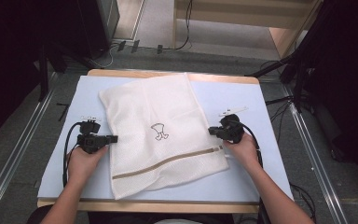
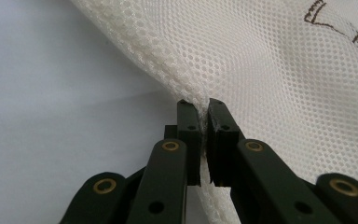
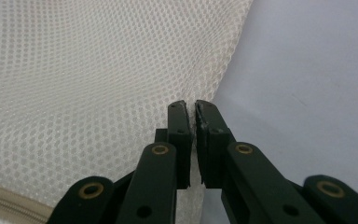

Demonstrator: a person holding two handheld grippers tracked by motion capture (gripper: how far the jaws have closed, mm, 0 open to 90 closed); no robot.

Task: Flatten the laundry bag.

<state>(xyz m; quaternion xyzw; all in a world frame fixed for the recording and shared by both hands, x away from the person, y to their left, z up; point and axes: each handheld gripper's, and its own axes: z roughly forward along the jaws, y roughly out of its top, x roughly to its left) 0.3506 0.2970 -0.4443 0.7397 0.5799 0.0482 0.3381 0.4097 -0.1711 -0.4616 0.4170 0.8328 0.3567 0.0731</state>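
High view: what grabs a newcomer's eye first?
A white mesh laundry bag lies spread across the middle of the pale blue table, with a small dark printed figure at its centre and a tan zipper slanting across its near end. The left gripper and right gripper each pinch a side edge of it.

Wooden table [image 1: 172, 73] sitting mid-room, pale blue mat [image 1: 265, 140] covering its top. Grey floor [image 1: 23, 154] surrounding the table, metal rails [image 1: 9, 163] running along both sides of it. Black cables [image 1: 121, 46] lying beyond the table's far edge, light wooden furniture [image 1: 261, 18] standing behind. Dark stands flanking the table.
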